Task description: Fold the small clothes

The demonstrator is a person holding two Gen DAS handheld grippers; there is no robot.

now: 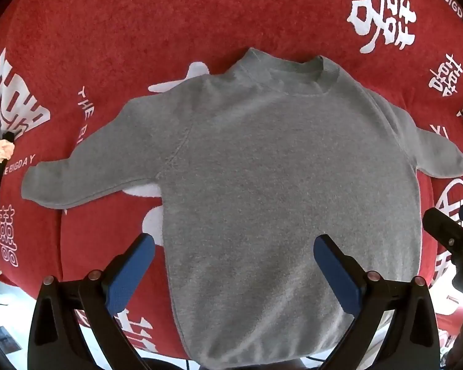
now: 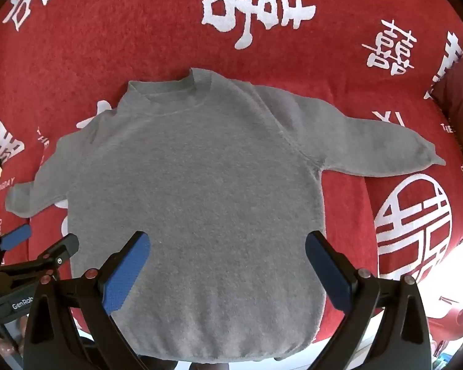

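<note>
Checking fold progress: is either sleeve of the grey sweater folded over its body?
No, the grey sweater lies flat with both sleeves spread outward on the red blanket.

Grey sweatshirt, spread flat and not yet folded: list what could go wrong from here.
1. The grey sweatshirt lies on a fuzzy red blanket; open tongs closing on a sleeve may pinch the blanket too.
2. Its hem lies at the blanket's near edge, so a tug could drag it off.
3. The left tongs and right tongs hover close together and may collide.
</note>
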